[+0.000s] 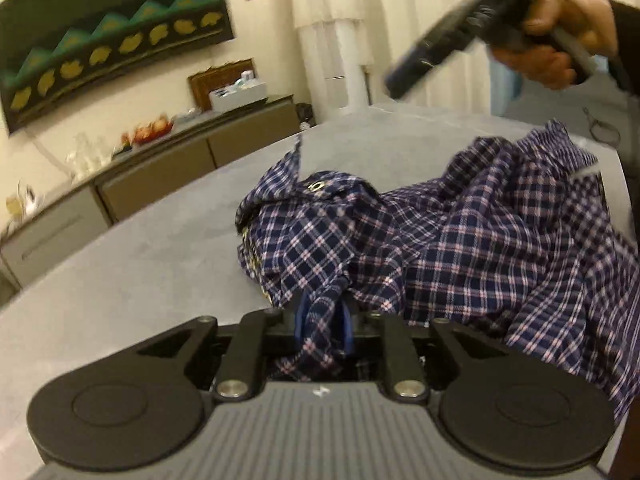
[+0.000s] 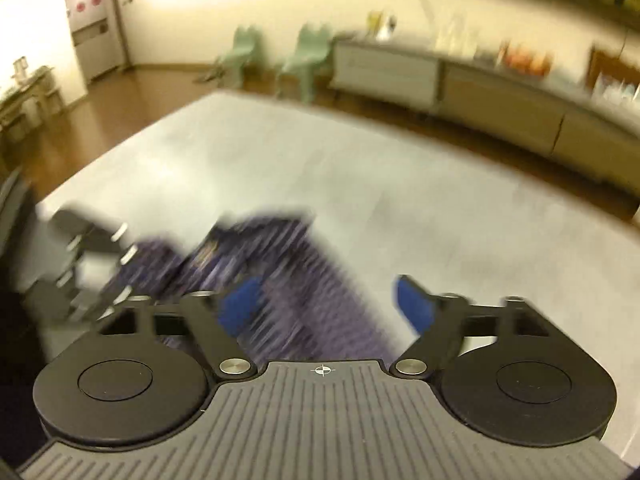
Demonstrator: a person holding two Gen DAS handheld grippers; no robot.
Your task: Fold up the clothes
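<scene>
A navy plaid shirt (image 1: 460, 240) lies crumpled on the grey table (image 1: 140, 260), piled toward the right. My left gripper (image 1: 324, 320) is shut on a bunched fold of its near edge, and cloth fills the narrow gap between the blue pads (image 1: 301, 316). Above the far right of the shirt, a person's hand (image 1: 560, 40) holds the other gripper in the air, blurred. In the right wrist view my right gripper (image 2: 326, 304) stands open, its blue pads (image 2: 240, 306) wide apart over the blurred shirt (image 2: 288, 288), with no cloth pinched. The left gripper's black linkage (image 2: 80, 260) shows at the left.
A long low sideboard (image 1: 160, 168) with fruit and boxes runs along the wall under a dark painting (image 1: 112, 40). White curtains (image 1: 360, 20) hang behind the table. Two green chairs (image 2: 304, 60) stand on the wood floor (image 2: 120, 100) beyond the table's far edge.
</scene>
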